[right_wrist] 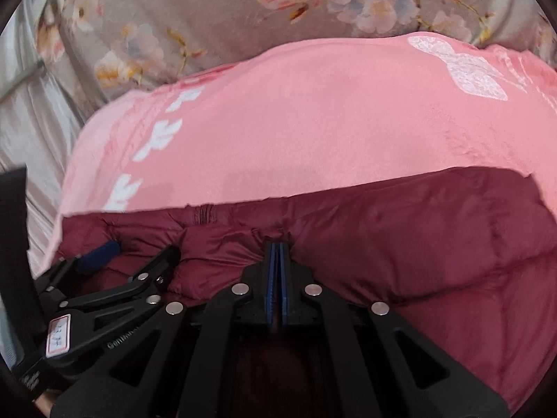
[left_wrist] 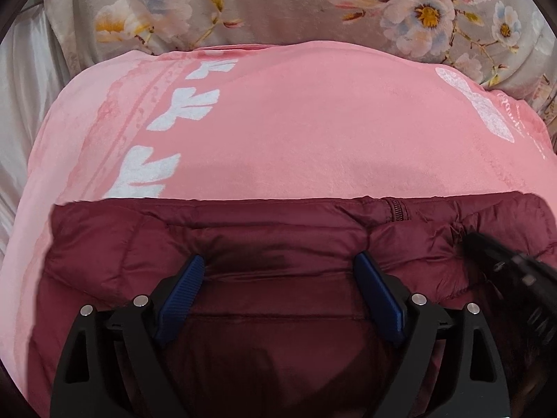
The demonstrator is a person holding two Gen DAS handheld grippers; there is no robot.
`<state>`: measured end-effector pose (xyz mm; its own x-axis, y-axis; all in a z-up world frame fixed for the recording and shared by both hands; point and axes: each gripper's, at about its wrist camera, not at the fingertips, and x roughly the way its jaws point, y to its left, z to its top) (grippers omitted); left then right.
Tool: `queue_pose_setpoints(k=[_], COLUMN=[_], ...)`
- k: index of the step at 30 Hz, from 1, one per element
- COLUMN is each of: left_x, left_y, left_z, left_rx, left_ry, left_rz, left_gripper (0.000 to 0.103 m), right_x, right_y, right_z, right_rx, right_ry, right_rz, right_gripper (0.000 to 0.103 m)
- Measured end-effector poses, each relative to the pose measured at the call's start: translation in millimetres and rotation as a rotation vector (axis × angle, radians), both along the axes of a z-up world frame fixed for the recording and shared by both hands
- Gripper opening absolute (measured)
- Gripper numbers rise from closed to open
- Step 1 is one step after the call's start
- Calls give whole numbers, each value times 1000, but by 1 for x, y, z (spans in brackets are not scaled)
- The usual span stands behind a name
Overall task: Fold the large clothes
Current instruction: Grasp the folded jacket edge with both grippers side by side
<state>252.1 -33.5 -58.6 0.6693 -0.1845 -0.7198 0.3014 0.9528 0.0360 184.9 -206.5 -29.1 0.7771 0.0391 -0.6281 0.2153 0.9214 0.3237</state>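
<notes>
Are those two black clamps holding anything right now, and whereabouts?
The right gripper pinches a fold of the maroon puffer jacket near its top edge. The left gripper is open, holding nothing.

Both wrist views look steeply down, seemingly close, sharing jacket (left_wrist: 278, 237)

In the left wrist view, the maroon puffer jacket (left_wrist: 278, 244) fills the lower frame. Above it the pink blanket (left_wrist: 296, 122) lies flat and bare across the middle, open for passage. At the right edge the right hand-held gripper (left_wrist: 504, 264) crowds in. The floral cover (left_wrist: 278, 0) rises along the top.
</notes>
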Motion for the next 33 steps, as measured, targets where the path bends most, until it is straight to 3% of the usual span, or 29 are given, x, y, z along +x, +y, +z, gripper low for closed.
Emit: queue_pose_setpoints(k=[3, 8, 14, 22, 33], left_x=[-3, 13, 35, 32, 35], left_y=[35, 78, 100, 90, 90], left_z=[25, 44, 15, -4, -9], left_rx=[-32, -18, 9, 48, 38], left_ry=[-28, -29, 43, -6, -2], left_rz=[48, 143, 228, 248, 254], left_gripper=[86, 86, 87, 92, 95], right_x=[-21, -32, -30, -25, -25], right_y=[-30, -76, -81, -69, -76], right_z=[18, 17, -11, -21, -25], right_rx=[-21, -87, -106, -193, -140], right_ry=[-27, 18, 68, 89, 66], right_rz=[-78, -183, -192, -205, -205], right_gripper=[13, 14, 13, 13, 13])
